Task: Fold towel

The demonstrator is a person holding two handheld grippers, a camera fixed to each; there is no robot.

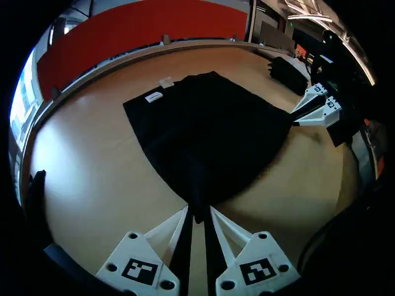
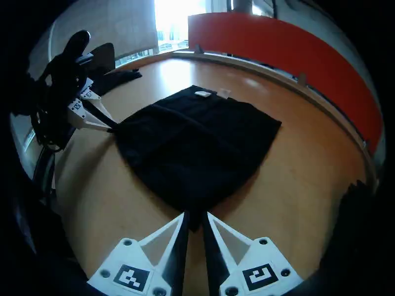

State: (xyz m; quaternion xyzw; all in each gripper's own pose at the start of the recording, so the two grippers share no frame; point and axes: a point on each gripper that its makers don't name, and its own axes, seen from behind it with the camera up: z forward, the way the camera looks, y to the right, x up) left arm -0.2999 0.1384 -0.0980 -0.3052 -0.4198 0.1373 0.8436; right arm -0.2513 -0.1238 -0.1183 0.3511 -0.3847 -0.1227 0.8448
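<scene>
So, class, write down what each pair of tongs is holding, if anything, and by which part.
The black towel: the left tongs pinch one corner, the right tongs another corner; the rest lies on the table.

the left tongs (image 1: 197, 217) pointed forward and low, their two fingers drawn nearly together and pinching a corner of the towel (image 1: 212, 128). the right tongs (image 2: 195, 222) sat the same way, fingers pressed on another corner. in each gripper view the other tongs appeared farther off to one side, angled downward, tips clamped on the cloth, well apart from their partner.
</scene>
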